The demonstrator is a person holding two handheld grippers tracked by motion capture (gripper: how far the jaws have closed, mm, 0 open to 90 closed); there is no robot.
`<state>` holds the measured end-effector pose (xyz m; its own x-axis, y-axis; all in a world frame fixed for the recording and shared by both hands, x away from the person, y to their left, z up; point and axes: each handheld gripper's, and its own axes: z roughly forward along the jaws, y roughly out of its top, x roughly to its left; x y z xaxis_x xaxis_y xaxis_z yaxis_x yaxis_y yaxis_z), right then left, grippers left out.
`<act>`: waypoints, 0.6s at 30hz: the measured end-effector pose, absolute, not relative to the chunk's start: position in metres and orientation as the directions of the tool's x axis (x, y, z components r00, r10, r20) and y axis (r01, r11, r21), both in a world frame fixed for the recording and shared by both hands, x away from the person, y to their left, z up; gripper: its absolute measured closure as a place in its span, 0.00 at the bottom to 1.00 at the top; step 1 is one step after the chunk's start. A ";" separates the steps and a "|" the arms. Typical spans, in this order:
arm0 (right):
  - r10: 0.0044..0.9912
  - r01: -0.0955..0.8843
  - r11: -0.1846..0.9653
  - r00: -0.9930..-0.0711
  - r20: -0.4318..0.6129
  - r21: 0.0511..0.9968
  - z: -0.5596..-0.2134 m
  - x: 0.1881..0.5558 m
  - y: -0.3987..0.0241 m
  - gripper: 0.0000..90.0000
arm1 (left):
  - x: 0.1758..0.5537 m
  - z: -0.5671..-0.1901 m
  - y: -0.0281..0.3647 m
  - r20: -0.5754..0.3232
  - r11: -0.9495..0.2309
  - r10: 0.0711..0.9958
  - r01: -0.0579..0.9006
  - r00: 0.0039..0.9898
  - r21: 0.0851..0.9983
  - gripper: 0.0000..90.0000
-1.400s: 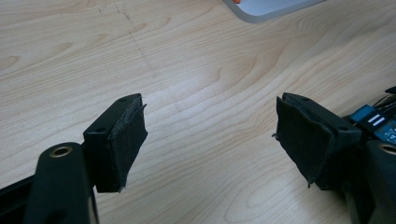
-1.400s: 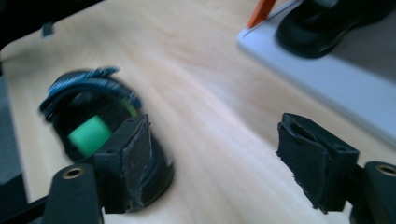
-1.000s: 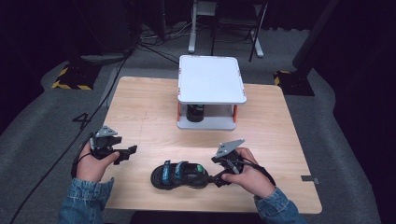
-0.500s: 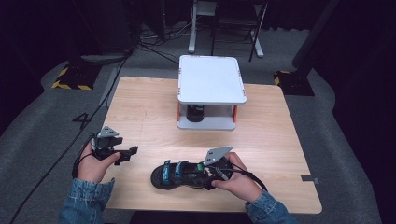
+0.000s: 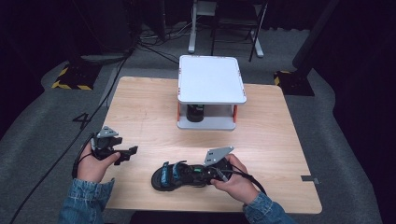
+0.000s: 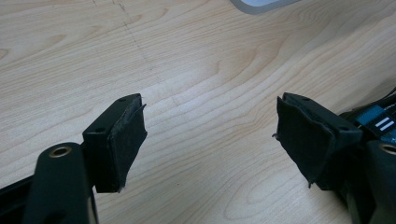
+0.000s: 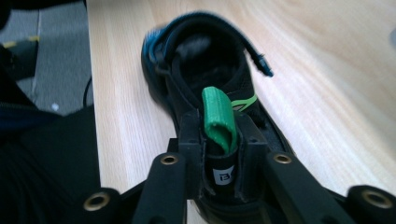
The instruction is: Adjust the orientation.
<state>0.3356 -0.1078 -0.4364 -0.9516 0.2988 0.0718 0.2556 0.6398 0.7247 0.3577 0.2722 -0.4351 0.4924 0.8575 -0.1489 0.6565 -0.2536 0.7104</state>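
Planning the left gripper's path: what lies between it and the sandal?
Only bare wooden table lies between the left gripper and the sandal, as the high view shows.

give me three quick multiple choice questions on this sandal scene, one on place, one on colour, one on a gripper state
1. Where does the sandal lie on the table?
A. near the person's edge
B. on top of the white stand
C. at the far left corner

2. What colour is the heel loop between the right gripper's fingers?
A. red
B. green
C. yellow

3. How does the left gripper stand?
A. shut on the sandal
B. shut on nothing
C. open, nothing between its fingers

Answers:
1 A: the high view shows it near the front edge, well clear of the white stand.
2 B: the right gripper view shows a bright green loop pinched there.
3 C: the left gripper view shows bare wood between the spread fingers.
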 end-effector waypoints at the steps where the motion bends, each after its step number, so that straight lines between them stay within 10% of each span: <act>1: 0.304 0.257 0.628 -0.950 0.073 0.735 -0.435 0.336 -0.109 0.87 | 0.358 -0.435 0.272 -0.149 -0.253 0.858 0.656 0.492 0.711 0.27; 18: 0.730 0.438 0.358 -0.682 0.046 0.825 -0.418 0.371 -0.188 0.87 | 0.358 -0.435 0.271 -0.152 -0.246 0.860 0.657 0.487 0.713 0.27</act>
